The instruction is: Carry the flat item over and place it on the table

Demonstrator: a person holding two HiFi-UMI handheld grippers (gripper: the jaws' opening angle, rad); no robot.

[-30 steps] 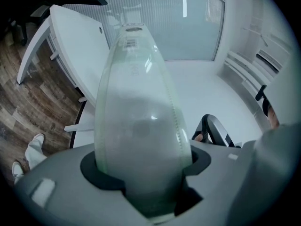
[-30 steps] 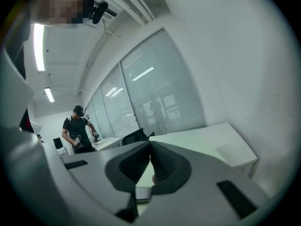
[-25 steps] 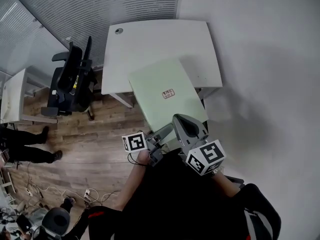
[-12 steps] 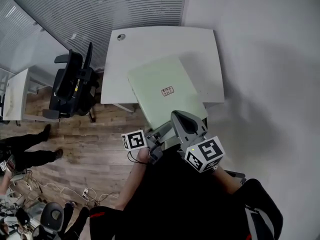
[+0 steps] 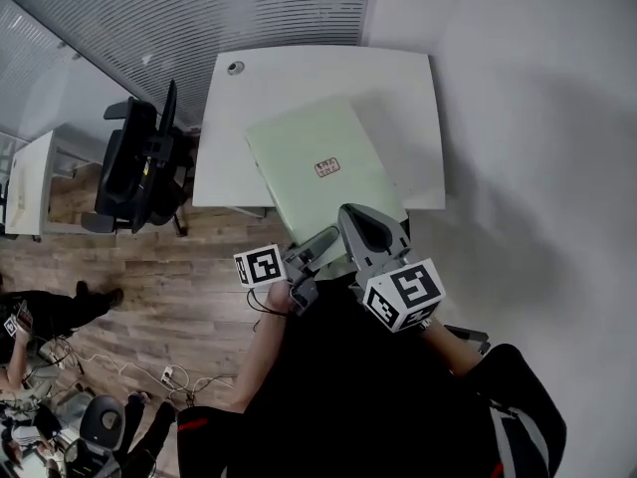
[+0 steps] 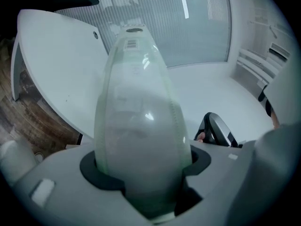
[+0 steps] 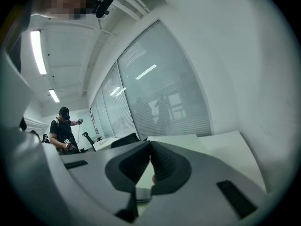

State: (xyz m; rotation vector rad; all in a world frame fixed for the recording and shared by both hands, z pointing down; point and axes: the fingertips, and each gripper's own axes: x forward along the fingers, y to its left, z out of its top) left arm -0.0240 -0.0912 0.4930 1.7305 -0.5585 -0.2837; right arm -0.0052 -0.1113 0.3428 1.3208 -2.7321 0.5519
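Note:
The flat item [image 5: 318,172] is a pale green panel with a small label, held out level above the near part of the white table [image 5: 299,78]. My left gripper [image 5: 317,250] grips its near edge from the left; in the left gripper view the panel [image 6: 136,117] fills the gap between the black pads [image 6: 94,171] of that gripper [image 6: 143,168]. My right gripper [image 5: 366,229] holds the same near edge further right. In the right gripper view that gripper [image 7: 150,166] has its jaws pinched together on a thin pale edge, with the table [image 7: 225,149] beyond.
A black office chair [image 5: 139,167] stands left of the table on the wood floor. A white wall runs along the right, slatted blinds [image 5: 199,18] behind the table. Another desk [image 5: 25,182] and people [image 5: 40,307] are at far left; a person [image 7: 63,131] stands in the room.
The panel has moved forward with both grippers and now reaches further over the table. The table and chair have shifted nearer in the head view. Both grips are unchanged.

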